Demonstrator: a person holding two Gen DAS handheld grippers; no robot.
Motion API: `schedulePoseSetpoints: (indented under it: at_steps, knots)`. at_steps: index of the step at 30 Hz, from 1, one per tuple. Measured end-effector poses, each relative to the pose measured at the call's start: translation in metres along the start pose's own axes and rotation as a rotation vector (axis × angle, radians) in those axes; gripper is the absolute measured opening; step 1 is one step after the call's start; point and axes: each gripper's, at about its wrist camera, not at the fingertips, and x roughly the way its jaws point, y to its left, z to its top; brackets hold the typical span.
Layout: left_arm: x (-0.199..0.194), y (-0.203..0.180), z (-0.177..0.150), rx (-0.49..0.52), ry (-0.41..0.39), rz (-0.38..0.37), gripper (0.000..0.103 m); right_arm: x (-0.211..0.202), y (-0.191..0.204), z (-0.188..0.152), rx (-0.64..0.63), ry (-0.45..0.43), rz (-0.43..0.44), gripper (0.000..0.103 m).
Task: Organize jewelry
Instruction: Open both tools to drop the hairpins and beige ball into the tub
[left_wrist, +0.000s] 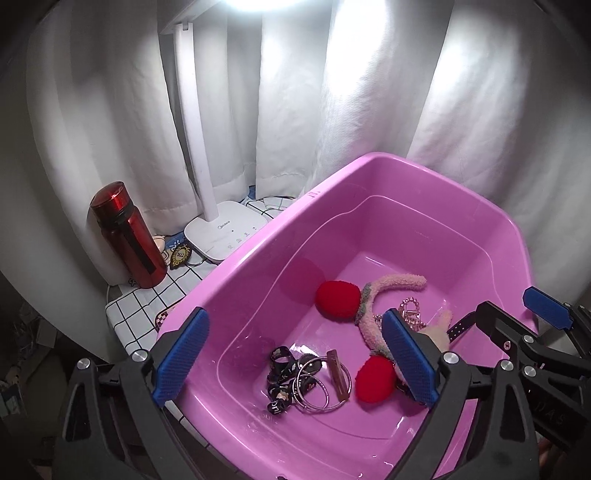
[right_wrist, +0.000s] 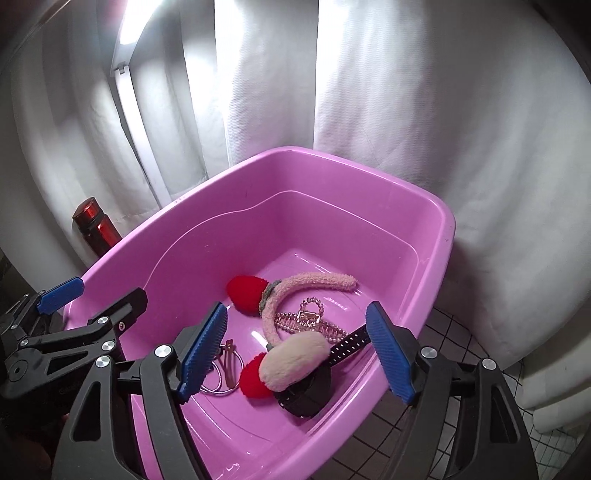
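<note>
A pink tub (left_wrist: 369, 229) on a checked cloth (left_wrist: 129, 314) holds a fuzzy pink headband (right_wrist: 295, 295) with red pompoms, a black strap (right_wrist: 347, 345), a pearly hair claw (right_wrist: 310, 321) and silver rings (left_wrist: 321, 387) near its near wall, while the left gripper (left_wrist: 295, 362) and right gripper (right_wrist: 295, 354) hover above, both spread wide and empty.

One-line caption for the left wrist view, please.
Open left gripper above a pink tub holding silver rings, a black strap and a cherry headband.
</note>
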Motion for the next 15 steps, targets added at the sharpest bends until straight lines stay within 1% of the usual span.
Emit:
schedulePoseSetpoints:
  at_steps: [9,11,15]
  knots:
    - [0.002,0.002,-0.005,0.01,0.059,0.04,0.095,-0.015,-0.001,-0.006,0.003,-0.023,-0.016,0.074]
    - [0.001,0.003,-0.006,0.01,0.065,0.053,0.095,-0.018,-0.002,-0.007,0.006,-0.026,-0.016,0.074]
    - [-0.003,0.003,-0.007,0.007,0.066,0.053,0.095,-0.025,-0.003,-0.01,0.01,-0.033,-0.024,0.074]
